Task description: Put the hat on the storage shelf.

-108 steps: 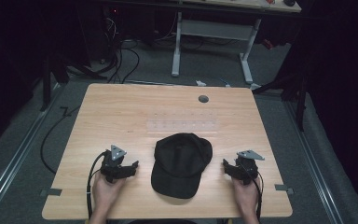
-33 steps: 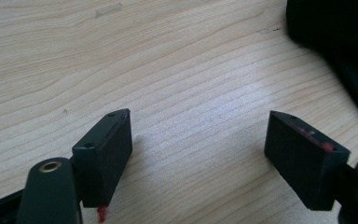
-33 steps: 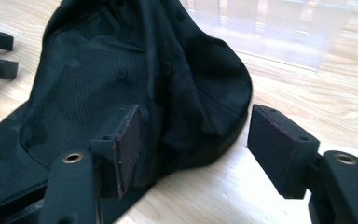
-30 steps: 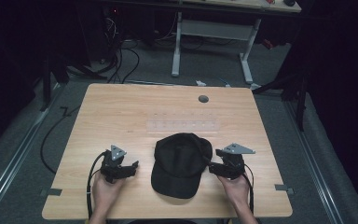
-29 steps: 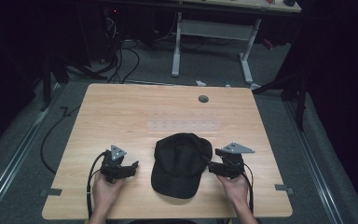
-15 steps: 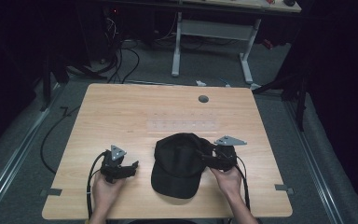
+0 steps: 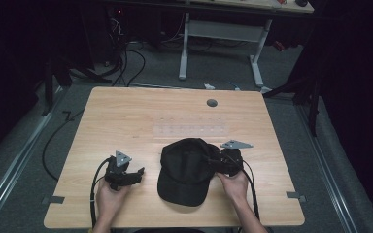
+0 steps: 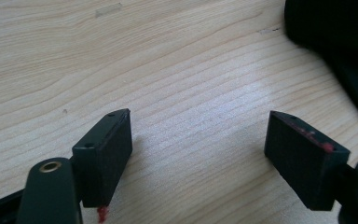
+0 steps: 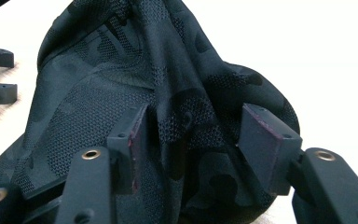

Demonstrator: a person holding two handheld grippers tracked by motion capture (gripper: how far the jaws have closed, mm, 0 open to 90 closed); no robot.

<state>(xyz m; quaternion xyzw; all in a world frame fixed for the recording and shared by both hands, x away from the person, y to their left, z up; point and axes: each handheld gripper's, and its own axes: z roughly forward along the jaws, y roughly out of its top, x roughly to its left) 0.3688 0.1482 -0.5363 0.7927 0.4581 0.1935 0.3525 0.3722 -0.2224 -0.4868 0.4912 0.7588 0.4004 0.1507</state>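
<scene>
My right gripper (image 7: 217,162) sits against the cap (image 7: 187,170) at the cap's three o'clock side, on the near half of the table (image 7: 141,116). In the right gripper view its jaws have just been closing with a fold of the crown between them: the left pad (image 9: 133,142) lies against the cloth, while the right pad (image 9: 261,140) seems just short of it, so I cannot call it a firm pinch. That view gives me the fabric (image 9: 168,93) close up: a dark woven mesh with a faint camouflage pattern, soft and creased into ridges, the crown domed. From above the same cap reads as a plain black rounded shape, its flat curved brim pointing to six o'clock, toward me. My left gripper (image 7: 138,174) rests at the cap's nine o'clock, a little apart from it, jaws spread wide with nothing between them. In the left gripper view the pads are blocky black wedges with red smears along their edges, hanging over pale, fine-grained wood, and the cap's dark edge (image 8: 345,51) shows at two o'clock. The high view adds a small round grey grommet (image 7: 211,103) near the table's twelve o'clock edge.
</scene>
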